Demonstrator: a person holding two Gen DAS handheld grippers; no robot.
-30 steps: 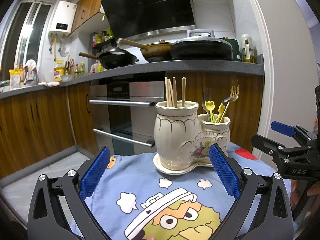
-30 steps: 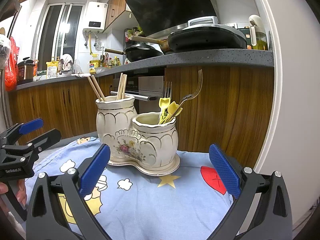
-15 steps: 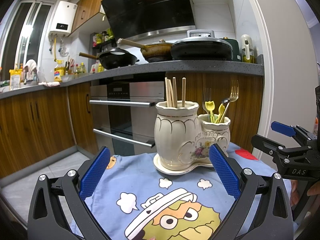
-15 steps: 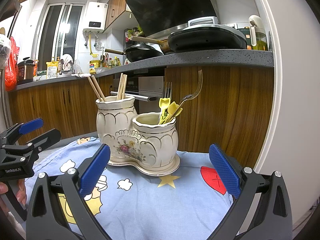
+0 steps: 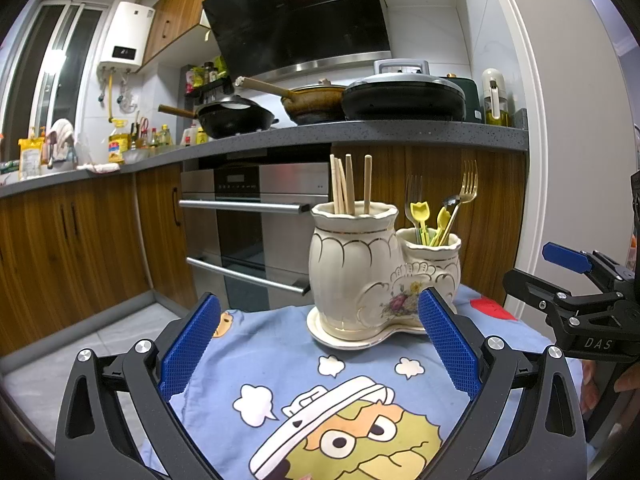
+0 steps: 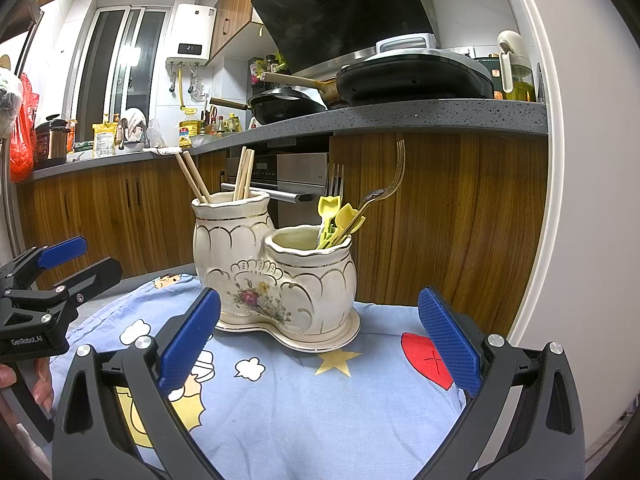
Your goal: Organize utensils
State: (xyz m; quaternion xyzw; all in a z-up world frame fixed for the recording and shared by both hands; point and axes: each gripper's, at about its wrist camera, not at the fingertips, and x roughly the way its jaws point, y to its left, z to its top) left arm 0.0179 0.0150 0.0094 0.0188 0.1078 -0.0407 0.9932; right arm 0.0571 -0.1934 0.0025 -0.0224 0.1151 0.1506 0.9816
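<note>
The left gripper (image 5: pixel 318 344) and the right gripper (image 6: pixel 318 344) both hang with their blue-padded fingers spread wide and empty over the light-blue cartoon-printed cloth (image 5: pixel 288 364), with bare cloth between them and the holder. Beyond the fingertips stands the cream double-pot ceramic utensil holder (image 5: pixel 360 272) on its matching saucer, near the cloth's far edge. Its taller pot holds wooden chopsticks (image 5: pixel 348 188); the shorter holds metal forks (image 6: pixel 396 176) and small yellow plastic picks (image 6: pixel 340 216). Behind are the wooden cabinets (image 6: pixel 440 216) and the grey counter edge (image 5: pixel 400 136). Nothing has shifted over the last second; both grippers remain still.
</note>
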